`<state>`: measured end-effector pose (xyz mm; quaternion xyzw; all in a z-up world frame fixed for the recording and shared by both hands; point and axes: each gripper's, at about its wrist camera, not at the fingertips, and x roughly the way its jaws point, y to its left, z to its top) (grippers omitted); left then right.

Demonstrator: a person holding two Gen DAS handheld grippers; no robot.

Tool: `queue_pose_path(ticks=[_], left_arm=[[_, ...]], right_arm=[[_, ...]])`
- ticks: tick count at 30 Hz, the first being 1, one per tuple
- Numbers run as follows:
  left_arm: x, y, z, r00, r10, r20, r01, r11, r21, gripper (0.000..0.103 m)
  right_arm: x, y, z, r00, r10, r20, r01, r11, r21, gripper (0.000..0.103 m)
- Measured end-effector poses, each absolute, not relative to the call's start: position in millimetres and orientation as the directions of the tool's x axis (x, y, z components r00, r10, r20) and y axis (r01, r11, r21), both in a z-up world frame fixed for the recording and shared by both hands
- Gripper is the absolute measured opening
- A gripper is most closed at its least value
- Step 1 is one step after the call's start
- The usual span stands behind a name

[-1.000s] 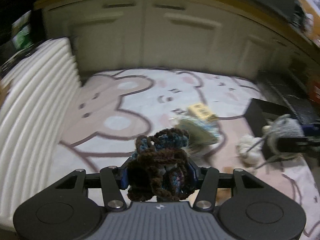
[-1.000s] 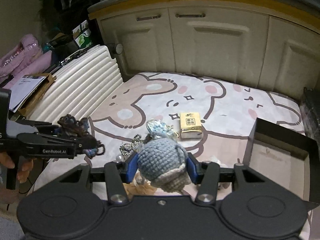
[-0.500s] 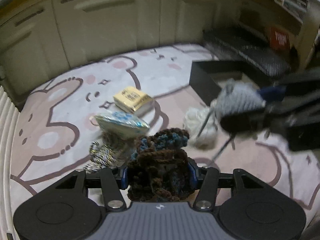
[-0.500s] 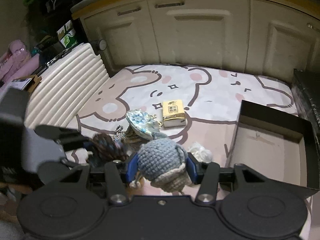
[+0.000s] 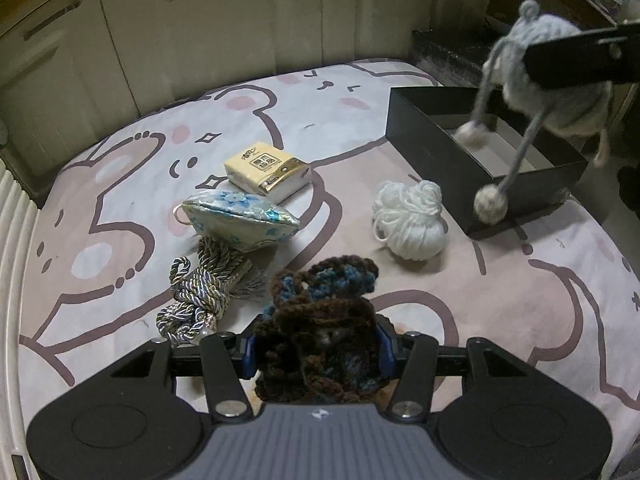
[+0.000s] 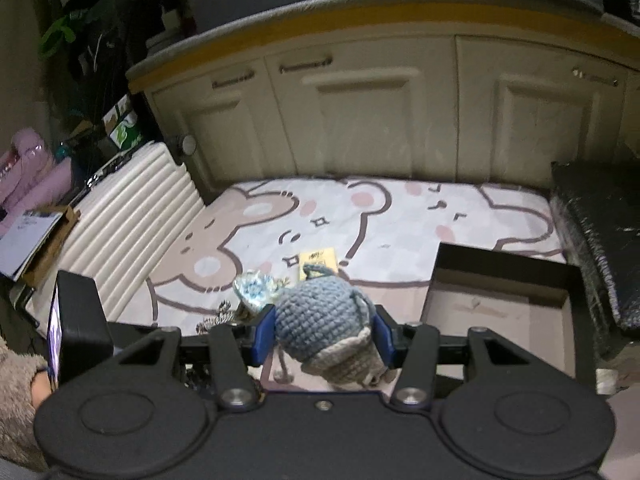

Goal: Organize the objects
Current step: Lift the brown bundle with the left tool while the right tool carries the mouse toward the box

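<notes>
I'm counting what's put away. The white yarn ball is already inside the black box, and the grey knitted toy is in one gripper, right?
Not quite. The white yarn ball is not inside the black box; the left wrist view shows it lying on the bear-print mat beside the box. The rest holds: the grey knitted toy sits clamped in the right gripper.

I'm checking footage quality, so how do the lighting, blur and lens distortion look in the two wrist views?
Left wrist view: dim warm light, sharp on the white yarn ball and tissue pack, cabinet lines bowed by the fisheye. Right wrist view: dim too, cabinet doors slightly smeared, edges curved, corners dark.
</notes>
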<state>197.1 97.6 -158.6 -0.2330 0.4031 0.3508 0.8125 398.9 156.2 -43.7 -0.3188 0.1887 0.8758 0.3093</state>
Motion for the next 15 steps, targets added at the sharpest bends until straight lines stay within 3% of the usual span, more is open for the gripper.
queue_pose_path(ticks=[15], left_arm=[[174,112,-55,0.462,0.523,-0.717,-0.825,0.550,-0.130,0.054]], right_arm=[[417,160,-30,-0.585,0.469,-0.661,-0.706,-0.696,0.132,0.051]])
